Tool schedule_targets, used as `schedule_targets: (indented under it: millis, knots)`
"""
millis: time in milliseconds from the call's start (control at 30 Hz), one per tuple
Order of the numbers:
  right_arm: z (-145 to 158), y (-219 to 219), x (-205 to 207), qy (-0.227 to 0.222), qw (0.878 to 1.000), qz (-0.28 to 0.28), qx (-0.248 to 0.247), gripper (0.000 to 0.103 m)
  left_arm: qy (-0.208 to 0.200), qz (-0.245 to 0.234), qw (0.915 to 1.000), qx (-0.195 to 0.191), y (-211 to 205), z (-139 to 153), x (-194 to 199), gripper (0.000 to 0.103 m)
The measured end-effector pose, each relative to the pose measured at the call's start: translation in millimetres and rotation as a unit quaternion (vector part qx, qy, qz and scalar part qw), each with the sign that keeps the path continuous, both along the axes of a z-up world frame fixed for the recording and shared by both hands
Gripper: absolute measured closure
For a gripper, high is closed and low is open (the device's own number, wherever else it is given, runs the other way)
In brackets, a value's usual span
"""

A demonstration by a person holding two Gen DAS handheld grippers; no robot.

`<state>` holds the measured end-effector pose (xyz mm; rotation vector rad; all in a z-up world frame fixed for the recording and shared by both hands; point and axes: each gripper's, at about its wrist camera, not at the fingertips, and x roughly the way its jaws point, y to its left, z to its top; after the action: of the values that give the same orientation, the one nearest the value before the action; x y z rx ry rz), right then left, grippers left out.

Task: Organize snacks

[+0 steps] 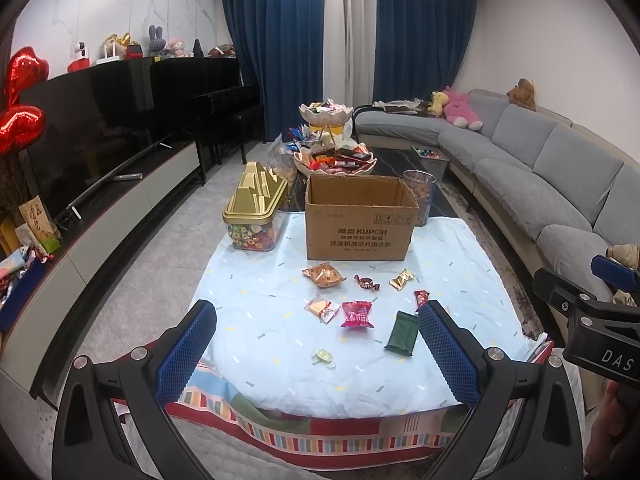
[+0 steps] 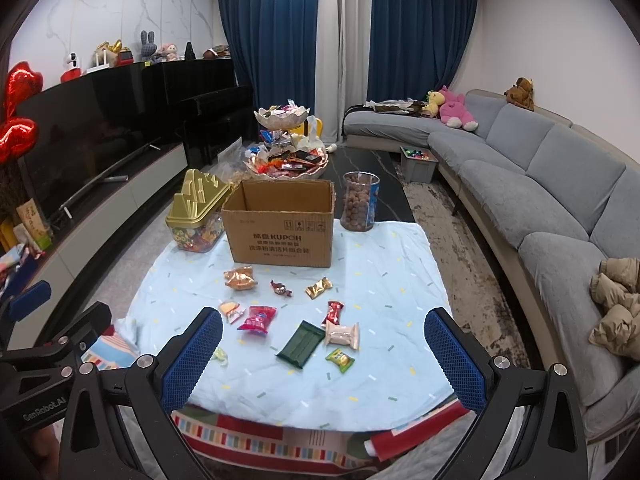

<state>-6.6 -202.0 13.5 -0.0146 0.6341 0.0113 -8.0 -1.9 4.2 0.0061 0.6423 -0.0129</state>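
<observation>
- The cardboard box (image 2: 280, 236), printed "KUPOH" above Chinese text, stands open toward the desk's (image 2: 392, 280) far edge.
- Loose snacks, among them a dark green packet (image 2: 301, 343), lie between the box and the near edge.
- Left gripper (image 1: 316, 344) and right gripper (image 2: 323, 350), one marked "GenRobot.AI", are both spread wide and empty.

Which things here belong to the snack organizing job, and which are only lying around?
For the job: cardboard box, open and upright; loose snack packets on the blue cloth, e.g. dark green packet, pink packet; both grippers, left gripper, right gripper.

Just lying about: plush toys, red balloons, sofa.
</observation>
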Motion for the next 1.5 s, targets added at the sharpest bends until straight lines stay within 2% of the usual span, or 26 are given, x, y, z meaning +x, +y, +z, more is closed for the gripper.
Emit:
schedule_targets:
  millis: [700,1200,1500]
  knots:
    - [-12,-4,7,0.011,1.000,-0.002,0.003,0.001,0.006,-0.010,0.9999,0.004,-3,-8,4,0.000]
    - [-24,-8,32,0.040,0.999,-0.010,0.001,0.001,0.024,-0.029,0.9991,0.018,-8,-22,32,0.000]
    - [-42,-6,52,0.044,0.999,-0.011,-0.020,0.001,0.043,-0.031,0.9983,0.023,-9,-44,53,0.000]
